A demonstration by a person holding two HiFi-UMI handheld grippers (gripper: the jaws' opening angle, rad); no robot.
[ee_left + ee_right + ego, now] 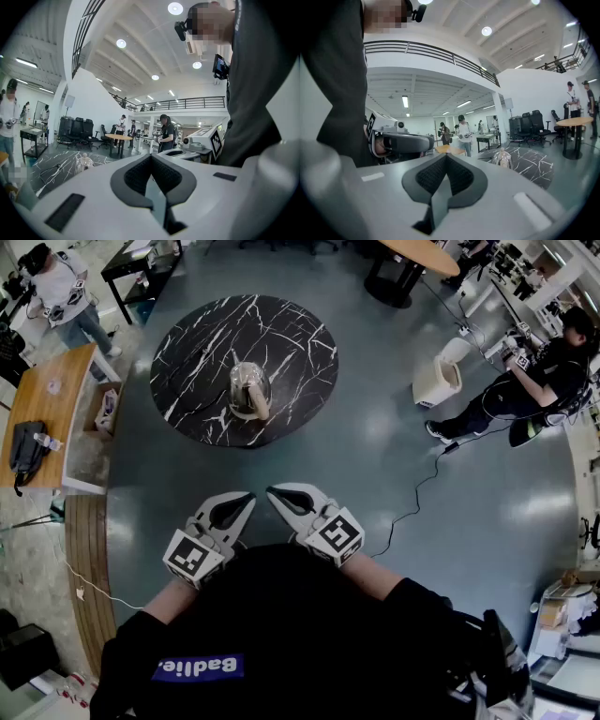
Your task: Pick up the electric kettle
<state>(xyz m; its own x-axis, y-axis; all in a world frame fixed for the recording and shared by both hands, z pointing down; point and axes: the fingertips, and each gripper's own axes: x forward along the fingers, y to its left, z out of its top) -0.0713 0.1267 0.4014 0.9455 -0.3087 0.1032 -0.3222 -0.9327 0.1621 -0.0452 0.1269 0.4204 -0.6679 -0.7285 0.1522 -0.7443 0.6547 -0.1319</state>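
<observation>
Overhead, the electric kettle (pixel 249 390) stood on the round marble table (pixel 187 381), well beyond the left gripper (pixel 246 501) and right gripper (pixel 274 493); reaching forward and opening one first seemed wise. The left gripper view showed jaws together, empty, kettle far left. The right gripper view showed jaws likewise closed on nothing.

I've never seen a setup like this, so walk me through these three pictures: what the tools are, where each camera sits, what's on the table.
There is no robot here: a person carries two handheld two-jaw grippers. The head view comes from a camera on their head, looking down at the left gripper and right gripper. The other two views come from cameras riding on each gripper, looking along its jaws. Both grippers are shut and empty. Ahead stands a round black table with a kettle on it, not yet touched.
</observation>
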